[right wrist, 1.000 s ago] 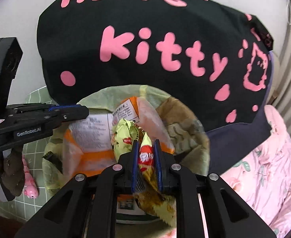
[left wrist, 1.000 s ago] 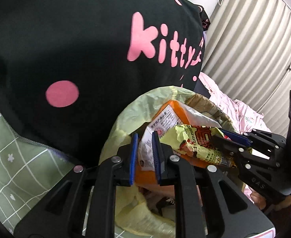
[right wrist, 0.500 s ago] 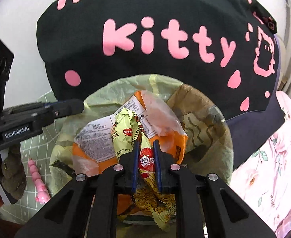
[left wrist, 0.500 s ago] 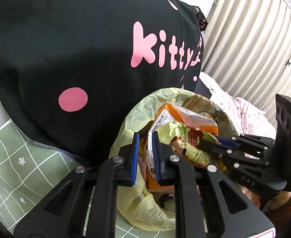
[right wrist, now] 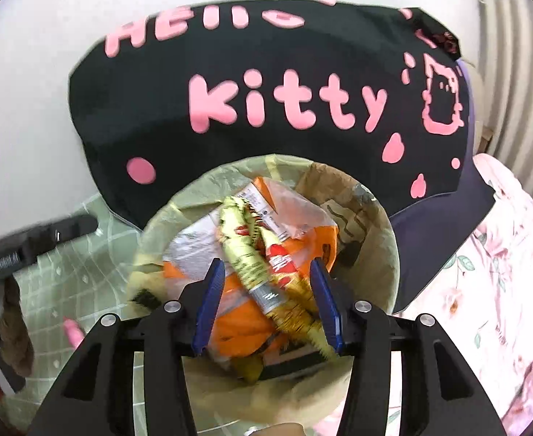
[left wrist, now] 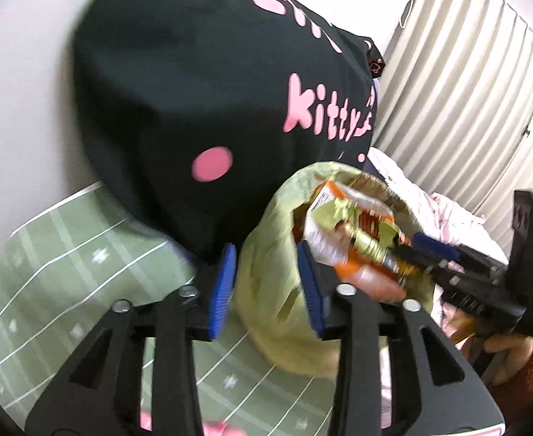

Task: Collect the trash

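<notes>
We see our right gripper (right wrist: 268, 298) with its blue jaws wide apart. They have just been opening. The yellow wrapper (right wrist: 255, 261) lies between them, but the pads do not press on it. It rests on the orange bag (right wrist: 303, 232) inside the bin (right wrist: 386, 254), which has a pale green liner. The bin sits just past the jaws.

Our left gripper (left wrist: 266, 283) has just been opening too, and its jaws stand about halfway apart. Nothing is held in them. The green liner (left wrist: 273, 283) shows between the jaws, and we cannot tell if it touches them. The trash pile pokes up to the right of these jaws. A black pillow (left wrist: 193, 91) with pink letters stands behind the bin.
</notes>
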The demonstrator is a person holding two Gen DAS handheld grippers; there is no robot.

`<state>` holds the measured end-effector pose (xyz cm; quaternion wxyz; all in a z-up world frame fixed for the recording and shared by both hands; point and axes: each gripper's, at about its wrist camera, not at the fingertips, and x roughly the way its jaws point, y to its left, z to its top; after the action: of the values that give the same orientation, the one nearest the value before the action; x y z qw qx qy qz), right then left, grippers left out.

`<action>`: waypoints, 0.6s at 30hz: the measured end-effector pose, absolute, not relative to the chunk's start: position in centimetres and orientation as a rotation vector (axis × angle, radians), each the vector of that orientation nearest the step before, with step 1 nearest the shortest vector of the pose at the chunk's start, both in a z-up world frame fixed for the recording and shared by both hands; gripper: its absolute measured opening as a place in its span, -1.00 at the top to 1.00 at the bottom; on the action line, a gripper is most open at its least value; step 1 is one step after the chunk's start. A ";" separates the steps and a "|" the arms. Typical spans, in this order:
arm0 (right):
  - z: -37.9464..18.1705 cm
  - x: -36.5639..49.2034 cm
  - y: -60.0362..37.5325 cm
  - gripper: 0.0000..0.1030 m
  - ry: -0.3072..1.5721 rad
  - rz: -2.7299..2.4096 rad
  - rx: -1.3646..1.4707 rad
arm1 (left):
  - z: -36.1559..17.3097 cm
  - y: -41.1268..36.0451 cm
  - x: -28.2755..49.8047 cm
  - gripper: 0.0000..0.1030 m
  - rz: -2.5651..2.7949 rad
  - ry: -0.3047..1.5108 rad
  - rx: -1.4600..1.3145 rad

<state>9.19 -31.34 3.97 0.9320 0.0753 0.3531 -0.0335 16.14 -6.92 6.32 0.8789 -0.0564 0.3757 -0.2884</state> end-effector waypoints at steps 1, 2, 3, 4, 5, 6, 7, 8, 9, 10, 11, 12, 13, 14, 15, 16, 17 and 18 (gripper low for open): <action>4.2 8.5 -30.9 0.11 0.710 -0.068 0.158 | 6.3 -6.1 15.2 0.12 -0.580 0.781 -0.109; 4.4 7.9 -30.3 0.11 0.700 -0.064 0.163 | 6.2 -5.3 14.2 0.06 -0.554 0.780 -0.104; 4.5 7.5 -29.9 0.11 0.696 -0.055 0.169 | 6.1 -4.4 13.3 -0.12 -0.527 0.778 -0.106; 4.6 7.1 -29.1 0.11 0.695 -0.035 0.175 | 6.1 -3.9 12.4 -0.26 -0.503 0.774 -0.111; 4.6 6.6 -28.5 0.11 0.698 -0.021 0.177 | 6.0 -3.3 11.4 -0.32 -0.478 0.769 -0.116; 4.6 6.1 -27.4 0.11 0.708 -0.006 0.167 | 5.8 -2.7 10.0 -0.37 -0.444 0.765 -0.117; 4.5 5.8 -26.7 0.11 0.713 0.007 0.160 | 5.7 -2.2 9.1 -0.37 -0.420 0.765 -0.114; 4.4 5.2 -25.8 0.11 0.713 0.035 0.156 | 5.6 -1.8 8.1 -0.37 -0.393 0.765 -0.111; 4.3 4.7 -25.2 0.11 0.711 0.054 0.157 | 5.4 -1.5 7.0 -0.37 -0.365 0.763 -0.110; 4.1 3.9 -24.4 0.11 0.705 0.086 0.161 | 5.3 -1.1 5.8 -0.37 -0.336 0.759 -0.113; 3.9 3.3 -23.8 0.11 0.702 0.110 0.160 | 5.3 -0.7 4.6 -0.37 -0.305 0.757 -0.117; 3.6 2.6 -23.1 0.11 0.703 0.131 0.152 | 5.2 -0.4 3.8 -0.37 -0.278 0.755 -0.119; 3.3 1.9 -22.3 0.11 0.708 0.144 0.135 | 5.1 -0.1 2.6 -0.37 -0.238 0.756 -0.116; 3.0 1.4 -21.7 0.11 0.708 0.154 0.119 | 5.1 0.3 1.4 -0.37 -0.210 0.752 -0.114; 2.8 0.7 -21.1 0.11 0.705 0.169 0.099 | 5.1 0.6 0.2 -0.37 -0.187 0.743 -0.108; 2.7 0.0 -20.4 0.11 0.700 0.182 0.076 | 5.0 0.8 -0.8 -0.37 -0.165 0.736 -0.099; 2.7 -0.7 -19.8 0.11 0.696 0.193 0.058 | 5.0 1.1 -1.7 -0.37 -0.142 0.729 -0.090; 2.7 -1.0 -19.5 0.11 0.692 0.203 0.053 | 5.0 1.3 -2.6 -0.37 -0.116 0.723 -0.084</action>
<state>-1.01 -19.46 2.71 0.9354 0.0258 0.3385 0.0991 -2.56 1.26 5.04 0.9328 -0.0410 0.3534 -0.0568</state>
